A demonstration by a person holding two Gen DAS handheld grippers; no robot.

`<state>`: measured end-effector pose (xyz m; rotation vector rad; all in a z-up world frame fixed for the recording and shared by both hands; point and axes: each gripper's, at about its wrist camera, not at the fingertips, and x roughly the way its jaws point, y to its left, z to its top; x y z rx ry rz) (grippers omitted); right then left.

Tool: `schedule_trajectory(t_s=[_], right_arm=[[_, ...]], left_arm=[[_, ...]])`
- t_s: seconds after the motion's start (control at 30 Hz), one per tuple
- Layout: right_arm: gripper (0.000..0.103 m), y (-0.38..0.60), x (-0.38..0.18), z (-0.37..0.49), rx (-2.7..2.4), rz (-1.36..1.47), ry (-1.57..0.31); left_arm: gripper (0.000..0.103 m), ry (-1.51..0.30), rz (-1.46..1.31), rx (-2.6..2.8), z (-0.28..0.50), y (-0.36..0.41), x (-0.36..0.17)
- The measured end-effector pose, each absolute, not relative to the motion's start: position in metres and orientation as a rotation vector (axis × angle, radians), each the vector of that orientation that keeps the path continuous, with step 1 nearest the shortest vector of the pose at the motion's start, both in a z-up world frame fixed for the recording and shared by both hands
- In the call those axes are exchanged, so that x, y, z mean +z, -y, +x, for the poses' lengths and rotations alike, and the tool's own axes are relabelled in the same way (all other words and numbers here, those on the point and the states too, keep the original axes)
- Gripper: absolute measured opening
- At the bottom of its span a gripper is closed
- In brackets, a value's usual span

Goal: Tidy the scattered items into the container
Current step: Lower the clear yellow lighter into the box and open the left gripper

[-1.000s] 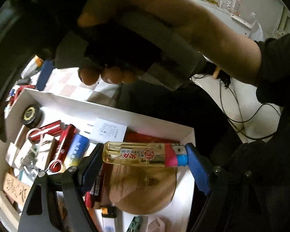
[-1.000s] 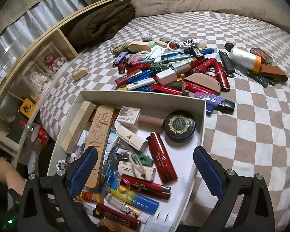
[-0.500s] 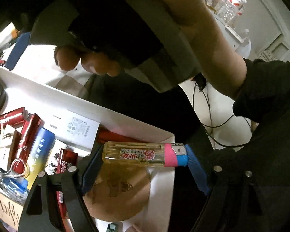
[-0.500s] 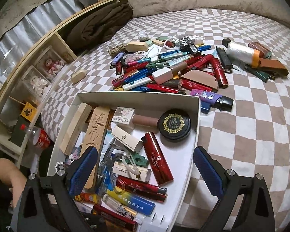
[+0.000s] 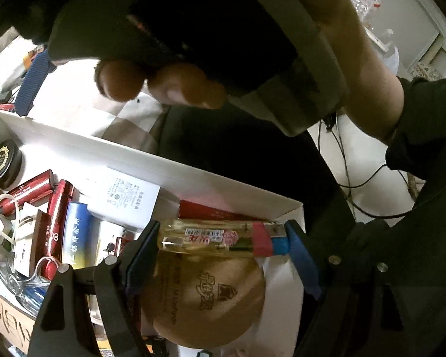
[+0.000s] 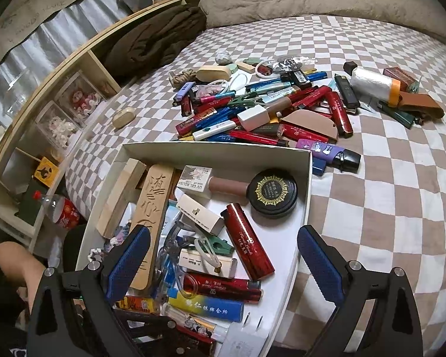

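Left wrist view: the left gripper (image 5: pixel 223 241) pinches a yellow lighter (image 5: pixel 214 238) lengthwise above the near corner of the white box (image 5: pixel 193 175). Next it should open and drop it. The right gripper (image 6: pixel 223 264) hangs spread, empty, over the box.

The white box (image 6: pixel 307 178) is packed across most of its floor; bare floor is seen only along its right wall, beside the red lighter (image 6: pixel 248 250) and the black round tin (image 6: pixel 273 192). Beyond the far wall the bed (image 6: pixel 386 208) is blocked by a dense pile of lighters (image 6: pixel 267 110). Open checkered bedding is left right of the box.
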<state>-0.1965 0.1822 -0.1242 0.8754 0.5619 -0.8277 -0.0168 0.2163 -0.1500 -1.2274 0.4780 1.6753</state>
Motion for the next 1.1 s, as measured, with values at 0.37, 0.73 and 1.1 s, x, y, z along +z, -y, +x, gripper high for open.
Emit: schedule_trajectory(t_s=[0.37, 0.73, 1.1], right_arm=[[0.099, -0.184, -0.124, -0.2, -0.827, 0.885, -0.547], [0.099, -0.191, -0.11, -0.198, -0.845, 0.867, -0.548], [0.099, -0.203, -0.092, -0.195, -0.903, 0.82, -0.556]], left_arm=[[0.092, -0.44, -1.224, 1.697, -0.008, -0.206, -0.138], [0.092, -0.42, -1.215, 1.765, 0.01, -0.194, -0.129], [0.092, -0.267, -1.32, 1.676, 0.009, -0.181, -0.143]])
